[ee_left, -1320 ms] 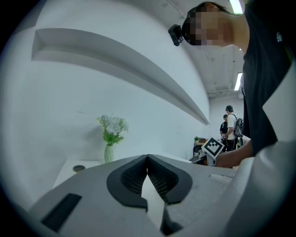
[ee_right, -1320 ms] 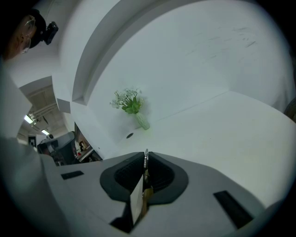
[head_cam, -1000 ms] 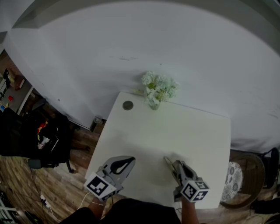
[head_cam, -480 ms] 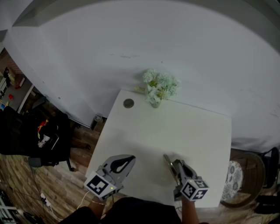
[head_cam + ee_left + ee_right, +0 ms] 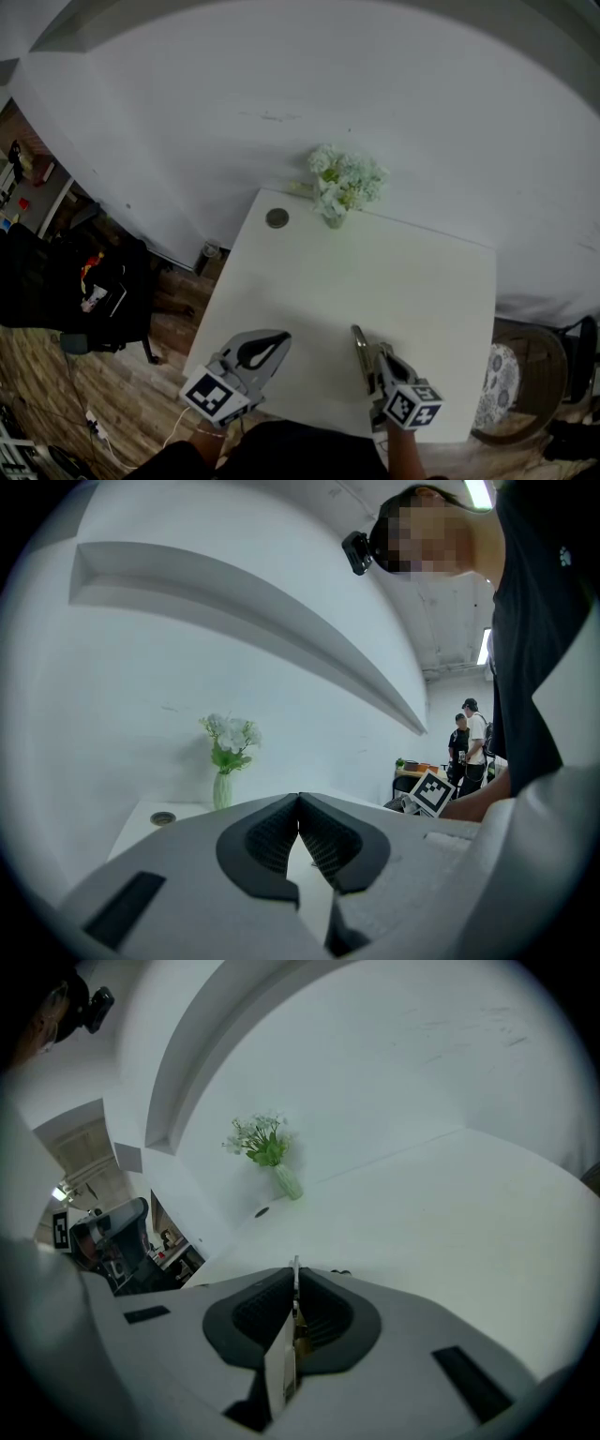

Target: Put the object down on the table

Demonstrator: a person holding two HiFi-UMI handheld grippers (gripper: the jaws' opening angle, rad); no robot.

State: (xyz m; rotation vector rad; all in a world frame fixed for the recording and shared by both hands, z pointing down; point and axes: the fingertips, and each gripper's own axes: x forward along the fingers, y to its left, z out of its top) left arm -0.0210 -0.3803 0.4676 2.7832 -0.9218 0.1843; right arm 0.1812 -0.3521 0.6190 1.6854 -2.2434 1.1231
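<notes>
- One white table (image 5: 412, 272), the biggest thing here. Its near half is bare, so you have room to set things down.
- Two grippers over the near edge. The left gripper (image 5: 278, 339) has its jaws fully together with nothing between them, and it is not helping.
- The right gripper (image 5: 372, 361) has its jaws closing onto a thin flat object (image 5: 358, 341). The pads press its two flat faces.
- Vase of flowers (image 5: 342, 187) at the far edge, well apart from both grippers and out of your way.
- The thin flat object stands on edge between the right jaws (image 5: 281, 1363) and sticks forward past the tips, over the near part of the table. You cannot tell from here whether its tip touches the top.
- Handling, as a guess: it looks stiff, light and smooth. It will likely pivot or slide in the pads, so keep hold across the flat faces near the back end, as now. Tip it low and flat before you release, or it may topple sideways.
- Small round disc (image 5: 277, 218) at the far left corner, just beside the vase, untouched.
</notes>
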